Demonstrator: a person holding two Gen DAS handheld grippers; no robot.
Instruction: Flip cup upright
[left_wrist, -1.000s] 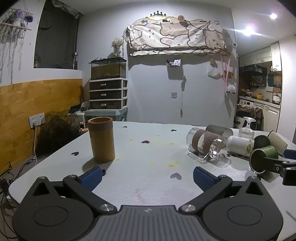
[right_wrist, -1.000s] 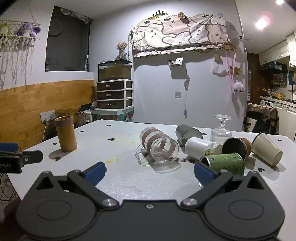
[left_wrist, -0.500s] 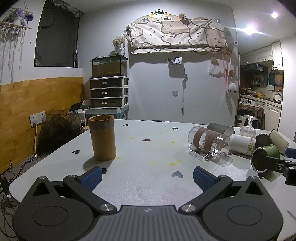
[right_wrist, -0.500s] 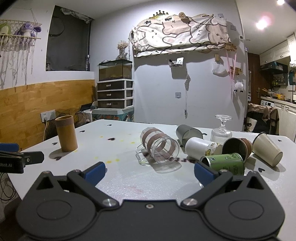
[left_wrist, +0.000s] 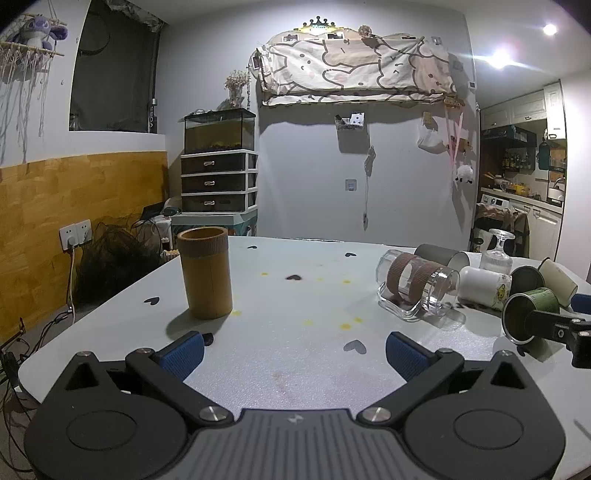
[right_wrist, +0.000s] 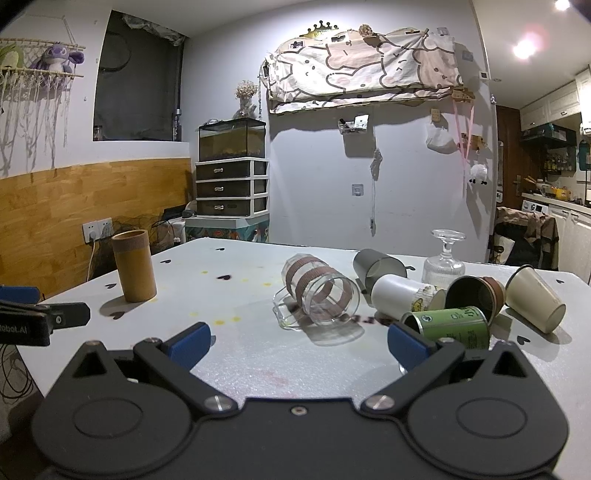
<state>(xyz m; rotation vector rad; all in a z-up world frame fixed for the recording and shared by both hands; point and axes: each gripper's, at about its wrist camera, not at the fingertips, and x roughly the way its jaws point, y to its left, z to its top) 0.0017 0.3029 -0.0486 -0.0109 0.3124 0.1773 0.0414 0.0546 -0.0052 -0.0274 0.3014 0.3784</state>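
Note:
A brown cylindrical cup (left_wrist: 205, 272) stands upright on the white table (left_wrist: 295, 354), left of centre; it also shows in the right wrist view (right_wrist: 133, 265). A clear glass mug with brown bands (right_wrist: 320, 295) lies on its side mid-table, also in the left wrist view (left_wrist: 417, 283). A green cup (right_wrist: 448, 326) lies on its side just beyond my right gripper's right finger. My left gripper (left_wrist: 293, 354) is open and empty above the table's near edge. My right gripper (right_wrist: 299, 341) is open and empty, facing the glass mug.
More cups lie tipped at the right: a white one (right_wrist: 404, 297), a grey one (right_wrist: 376, 265), a dark one (right_wrist: 476, 293) and a cream one (right_wrist: 535, 302). A stemmed glass (right_wrist: 445, 260) stands upside down behind them. The table edge is close on the left.
The left wrist view has tilted slightly, so the table and cups sit a little higher in it. The right gripper and all cups have stayed in place.

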